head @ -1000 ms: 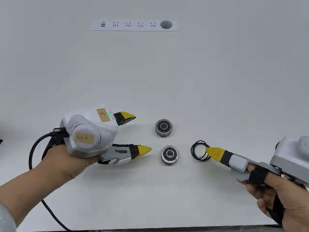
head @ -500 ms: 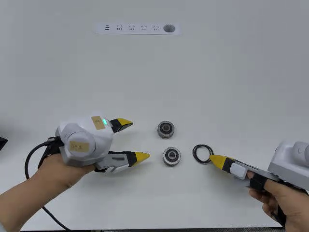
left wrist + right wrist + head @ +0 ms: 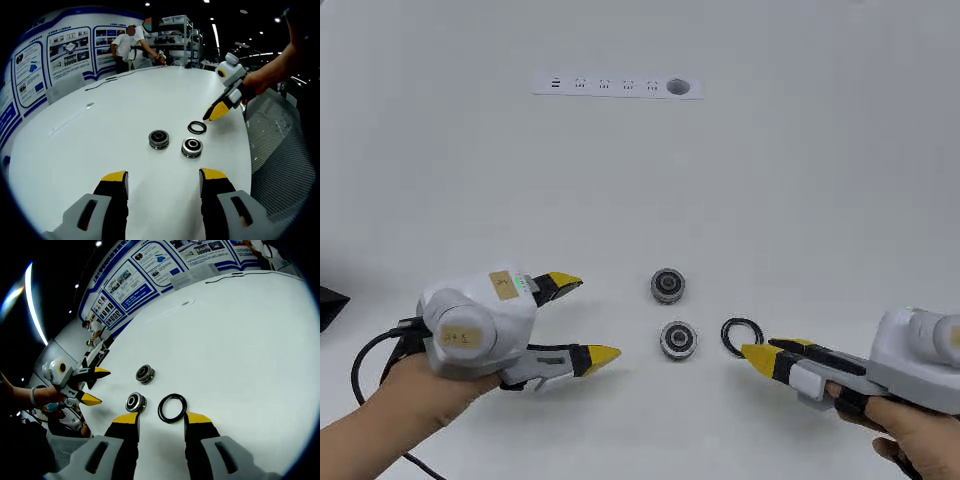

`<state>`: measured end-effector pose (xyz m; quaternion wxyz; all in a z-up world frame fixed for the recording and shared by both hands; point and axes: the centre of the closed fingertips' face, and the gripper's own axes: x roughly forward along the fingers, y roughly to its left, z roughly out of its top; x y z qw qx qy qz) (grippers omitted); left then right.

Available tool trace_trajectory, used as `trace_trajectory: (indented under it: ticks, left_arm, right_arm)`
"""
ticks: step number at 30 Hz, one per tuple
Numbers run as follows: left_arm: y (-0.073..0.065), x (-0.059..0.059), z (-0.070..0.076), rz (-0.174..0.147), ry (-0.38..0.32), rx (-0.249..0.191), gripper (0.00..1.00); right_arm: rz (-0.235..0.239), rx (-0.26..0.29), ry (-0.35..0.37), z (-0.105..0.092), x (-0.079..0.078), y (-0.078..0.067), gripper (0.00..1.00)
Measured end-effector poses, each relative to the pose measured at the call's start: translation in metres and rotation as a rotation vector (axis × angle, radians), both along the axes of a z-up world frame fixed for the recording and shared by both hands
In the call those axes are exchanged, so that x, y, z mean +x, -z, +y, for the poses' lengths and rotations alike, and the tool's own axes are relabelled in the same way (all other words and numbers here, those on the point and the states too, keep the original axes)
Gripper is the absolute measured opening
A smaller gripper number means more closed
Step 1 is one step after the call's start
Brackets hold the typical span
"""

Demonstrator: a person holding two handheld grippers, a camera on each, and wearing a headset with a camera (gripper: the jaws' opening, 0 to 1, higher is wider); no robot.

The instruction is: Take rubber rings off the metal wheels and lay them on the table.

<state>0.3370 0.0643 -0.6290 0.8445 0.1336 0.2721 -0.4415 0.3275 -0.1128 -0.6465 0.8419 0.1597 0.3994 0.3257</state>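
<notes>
**Rings off and lying flat; one wheel perhaps left to strip**

The black rubber rings (image 3: 741, 334) lie on the white table (image 3: 800, 200), at 3 o'clock from the near wheel (image 3: 678, 339) and just beside it without touching. They look like more than one ring overlapped, but the count is hard to tell. The near wheel shows a bright bare rim in the left gripper view, so it appears stripped. The far wheel (image 3: 667, 285), at 12 o'clock from the near one, looks darker around its edge. It may carry a ring yet, though the pictures do not settle that. On this reading the task is at least half done, possibly finished.

The rings lie flat with the opening facing up. Being round, they have no long axis along the table. Both wheels also rest on their sides, bores pointing up.

The left gripper (image 3: 584, 318) sits at 9 o'clock from the wheels, well apart from them, jaws spread wide and empty. The right gripper (image 3: 765, 352) is at 5 o'clock from the rings. Its tips are near them, parted moderately and holding nothing.
</notes>
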Motion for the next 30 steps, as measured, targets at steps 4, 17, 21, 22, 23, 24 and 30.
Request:
trace_trajectory:
  ticks: [4,17,21,22,23,24,30]
  left_arm:
    - [-0.001,-0.006,0.003,0.002,-0.011,-0.003,0.61]
    - [-0.009,-0.024,0.011,0.001,-0.052,-0.009,0.67]
    - [-0.011,-0.03,0.015,-0.005,-0.064,-0.015,0.68]
    - [-0.011,-0.031,0.015,-0.007,-0.067,-0.016,0.69]
    - [-0.012,-0.032,0.017,-0.008,-0.073,-0.019,0.69]
    - [-0.011,-0.033,0.018,-0.007,-0.079,-0.019,0.69]
    - [-0.013,-0.043,0.024,-0.016,-0.112,-0.027,0.71]
  right_arm:
    - [-0.028,-0.029,-0.04,0.0,-0.005,-0.002,0.43]
    - [-0.128,-0.133,-0.17,0.003,-0.02,-0.01,0.59]
    - [-0.161,-0.154,-0.181,0.001,-0.023,-0.012,0.62]
    - [-0.167,-0.158,-0.182,0.0,-0.023,-0.012,0.64]
    - [-0.178,-0.165,-0.19,0.0,-0.024,-0.013,0.66]
    - [-0.183,-0.171,-0.198,0.001,-0.026,-0.012,0.68]
    - [-0.23,-0.237,-0.269,0.0,-0.037,-0.009,0.75]
